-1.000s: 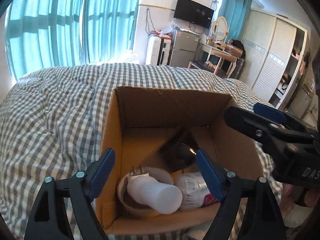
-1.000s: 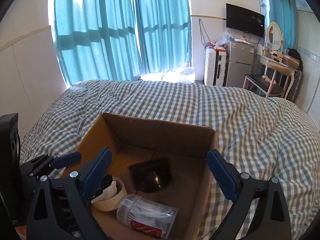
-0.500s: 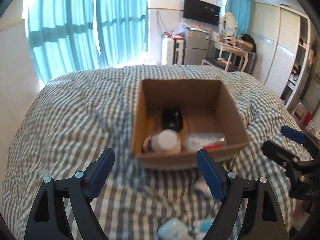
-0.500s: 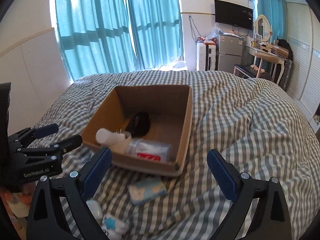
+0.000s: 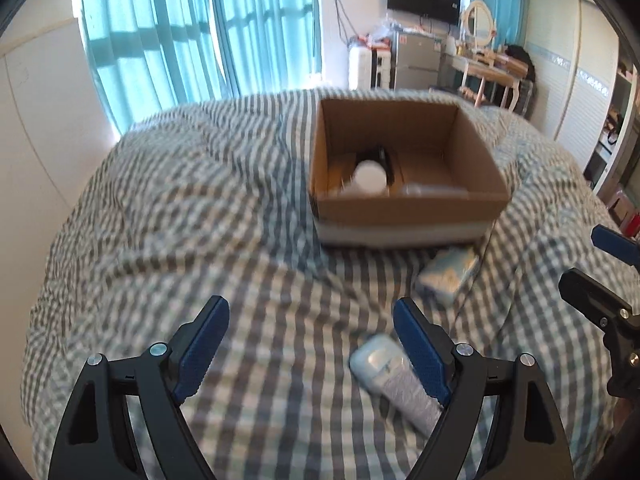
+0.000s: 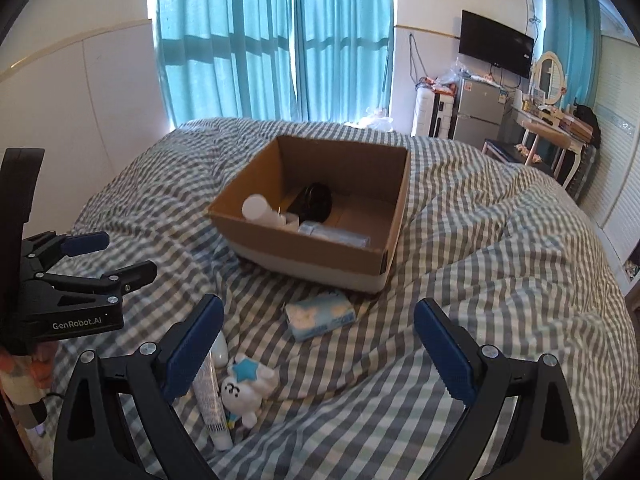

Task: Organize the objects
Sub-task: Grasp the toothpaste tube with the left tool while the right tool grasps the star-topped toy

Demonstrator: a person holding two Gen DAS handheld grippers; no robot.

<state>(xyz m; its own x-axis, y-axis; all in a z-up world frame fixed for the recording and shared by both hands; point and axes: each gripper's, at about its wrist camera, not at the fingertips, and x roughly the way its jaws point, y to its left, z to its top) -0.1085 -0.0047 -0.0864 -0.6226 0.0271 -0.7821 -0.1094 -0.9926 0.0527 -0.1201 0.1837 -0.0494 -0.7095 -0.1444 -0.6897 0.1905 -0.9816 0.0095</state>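
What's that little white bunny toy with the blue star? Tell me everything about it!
The bunny toy is small, white and glossy like plastic, with a tiny dark face and a blue star on top. It lies tipped on the checked blanket, touching a white tube, near the right gripper. Nothing holds it.

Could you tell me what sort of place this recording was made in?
Most likely a bedroom in a small flat: a bed with a gingham duvet, teal curtains, a wall-mounted TV, and a dressing table with an oval mirror.
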